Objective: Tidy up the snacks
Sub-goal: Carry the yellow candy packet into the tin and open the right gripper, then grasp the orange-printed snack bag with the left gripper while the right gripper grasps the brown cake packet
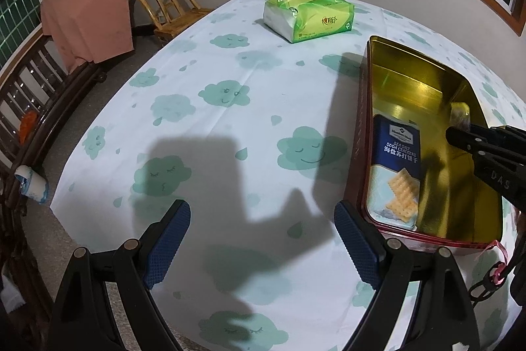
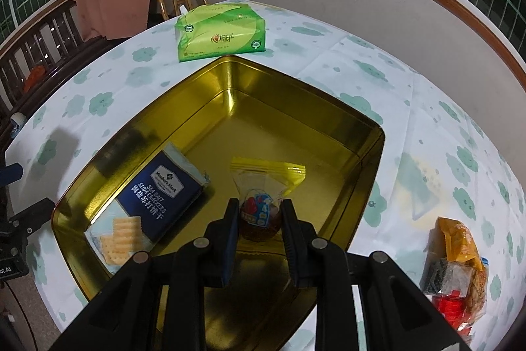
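Note:
A gold-lined tin box (image 2: 358, 124) stands open on the table; it also shows in the left wrist view (image 1: 407, 61). A blue Sea Salt Soda Crackers pack (image 2: 157, 196) lies flat inside it, also visible in the left wrist view (image 1: 397, 170). My right gripper (image 2: 259, 213) is shut on a small clear-wrapped snack (image 2: 259, 209) with a red and blue label and holds it inside the tin. In the left wrist view the right gripper (image 1: 460, 134) reaches into the tin from the right. My left gripper (image 1: 263, 219) is open and empty over the tablecloth, left of the tin.
A green tissue pack (image 1: 309, 15) lies at the far side of the table, also in the right wrist view (image 2: 220, 35). Several loose snack packets (image 2: 457, 268) lie right of the tin. A wooden chair (image 1: 171, 9) and a pink-draped bench (image 1: 85, 9) stand beyond the table's left edge.

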### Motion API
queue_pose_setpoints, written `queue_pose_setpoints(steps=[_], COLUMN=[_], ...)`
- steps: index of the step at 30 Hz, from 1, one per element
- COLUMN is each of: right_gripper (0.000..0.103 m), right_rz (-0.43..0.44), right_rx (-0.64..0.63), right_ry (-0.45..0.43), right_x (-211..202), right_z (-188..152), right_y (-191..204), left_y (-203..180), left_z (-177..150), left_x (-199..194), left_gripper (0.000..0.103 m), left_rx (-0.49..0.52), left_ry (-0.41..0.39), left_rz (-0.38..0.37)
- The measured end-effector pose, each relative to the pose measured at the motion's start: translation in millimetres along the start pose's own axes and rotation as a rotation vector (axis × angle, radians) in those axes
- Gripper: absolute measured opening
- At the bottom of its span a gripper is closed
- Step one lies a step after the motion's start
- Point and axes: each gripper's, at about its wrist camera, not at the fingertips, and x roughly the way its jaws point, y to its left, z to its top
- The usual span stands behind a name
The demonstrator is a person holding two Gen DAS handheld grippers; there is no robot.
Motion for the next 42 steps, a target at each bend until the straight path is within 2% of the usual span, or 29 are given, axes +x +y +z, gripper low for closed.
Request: queue_pose_setpoints(steps=[10,18,22,26,33,36,42], right_gripper=[0.031,0.032,0.033,0.034,0.034,0.034,0.034], right_rz=[0.018,0.029,-0.006,-0.088,-0.226,-0.247,-0.227], right_rx=[-0.007,0.048,0.088,0.147,0.299,0.371,0.436], right_ry=[-0.029,-0.080,-0.099,-0.108,-0.053,-0.024,-0.004], right_x=[-12.9,-51.1,-75.4,-99.0,-119.0,-120.4,-113.7], right_z=[0.1,-20.5,-42.9,-73.6,-142.1,-171.8,-202.4], right_y=[3.5,-18.0,-44.4,-87.5,-171.3,-198.9,-221.7], left_y=[-5.4,-13.4,-19.1,-29.2,-71.8,-100.5,-163.8], left_z=[-0.9,0.1,1.9,3.4,3.6,2.1,-9.4], left_x=[-7.5,-21.1,-31.7,-42.9,-65.8,-71.1,-70.5], left_gripper=[0.087,0.087,0.087,0.087,0.087,0.087,0.087], left_rx=[-0.003,-0.004,0.005,0.009,0.083,0.134,0.248], left_ry=[-0.014,-0.043,-0.066,-0.088,-0.127,-0.130,-0.100], left_rz=[-0.011,-0.021,-0.024,-0.031,-0.089,-0.123,-0.197])
